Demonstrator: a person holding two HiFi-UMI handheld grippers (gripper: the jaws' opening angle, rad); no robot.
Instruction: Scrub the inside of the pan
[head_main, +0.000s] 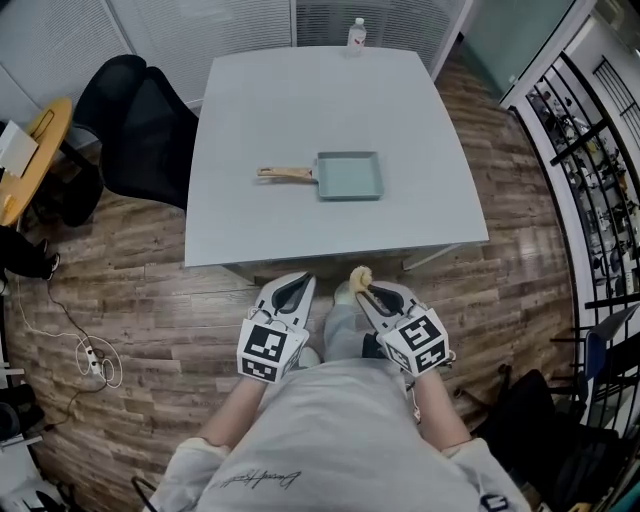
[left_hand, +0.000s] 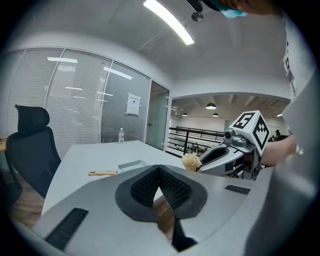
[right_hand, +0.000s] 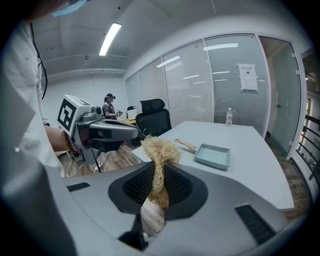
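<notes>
The lower part of the fibre scrubber (right_hand: 159, 150) is hiding between the jaws of the right gripper (right_hand: 158, 172), so its full length is not showing. In the head view the bottle (head_main: 356, 33) at the far edge of the white table (head_main: 280, 110) is appearing too small for reading its label. The printed sheet (right_hand: 248, 76) on the glass wall is also too small to read. The head view's left edge is cutting off the yellow round table (head_main: 40, 150), and the bottom edge is cutting off the person's shirt (head_main: 340, 440).

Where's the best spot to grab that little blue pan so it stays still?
Probably its wooden handle. It sticks out flat from the left side of the pan in the head view, slim enough to pinch, so the empty left tongs could come in from that side.
</notes>
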